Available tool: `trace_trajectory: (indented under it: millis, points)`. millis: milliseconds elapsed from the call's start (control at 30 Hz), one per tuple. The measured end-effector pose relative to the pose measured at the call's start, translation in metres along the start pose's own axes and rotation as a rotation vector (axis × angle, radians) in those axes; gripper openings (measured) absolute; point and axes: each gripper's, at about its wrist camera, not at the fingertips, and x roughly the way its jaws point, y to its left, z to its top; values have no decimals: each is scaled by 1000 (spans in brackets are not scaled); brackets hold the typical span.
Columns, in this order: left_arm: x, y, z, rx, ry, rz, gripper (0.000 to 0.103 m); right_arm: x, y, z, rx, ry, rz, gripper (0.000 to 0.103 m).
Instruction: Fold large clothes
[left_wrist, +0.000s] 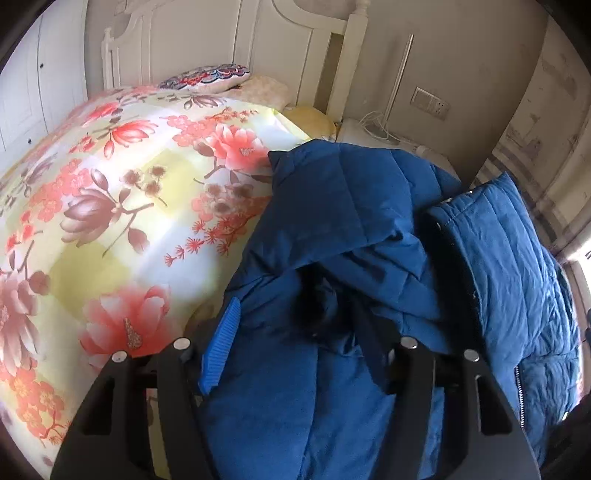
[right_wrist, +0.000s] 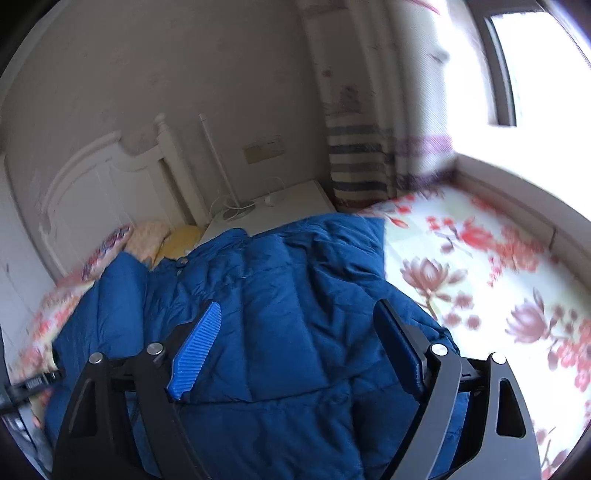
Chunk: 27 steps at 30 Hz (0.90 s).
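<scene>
Since the puffy blue jacket (left_wrist: 332, 229) looks soft and slippery, I'd pinch its 12 o'clock hem with both the left gripper (left_wrist: 299, 354) and right gripper (right_wrist: 295, 343), each spread wide and empty.

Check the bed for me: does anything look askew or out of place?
The blue jacket lies bunched on the floral bedspread, one quilted panel flipped up with its zipper showing. No damage or spills visible.

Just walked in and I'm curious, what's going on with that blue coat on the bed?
A person holding tongs in each hand is folding a blue puffer coat on the floral bedspread. The coat lies bunched and partly folded. Both the left tongs and the right tongs are open just above it, gripping nothing.
</scene>
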Motion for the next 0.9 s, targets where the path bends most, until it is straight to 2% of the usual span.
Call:
trace_trajectory:
  millis: [33,100,200,267,467,533,567,600,667,700,767,833,900]
  points:
    - [2,-2,0,10,-3,10,65,0,9,0,-43,5,11,82]
    - [2,0,-1,13,1,38,74,-1,51,-7,-224,45,69,82]
    - [6,15,-2,-46,25,-10,81,-4,136,-42,-662,61,66,81]
    - [9,24,0,-83,33,-45,83,-2,172,-62,-854,60,64,80]
    - [7,23,0,-79,31,-45,83,15,242,-114,-1269,28,9,80]
    - [7,22,-1,-78,30,-46,83,17,252,-118,-1322,13,15,74]
    - [7,23,-1,-80,30,-48,83,19,254,-117,-1325,24,32,56]
    - [8,23,0,-80,30,-50,83,18,255,-113,-1316,44,73,39]
    - [8,23,-1,-83,29,-52,83,9,250,-97,-1234,36,142,25]
    - [9,23,0,-83,29,-53,83,1,241,-79,-1122,18,189,21]
    - [8,23,-1,-83,29,-53,83,-12,206,-35,-812,-4,265,20]
    - [8,23,-1,-83,29,-52,83,-20,134,14,-343,-25,346,18]
    - [8,22,-1,-82,30,-50,83,-17,61,31,23,-27,379,18]
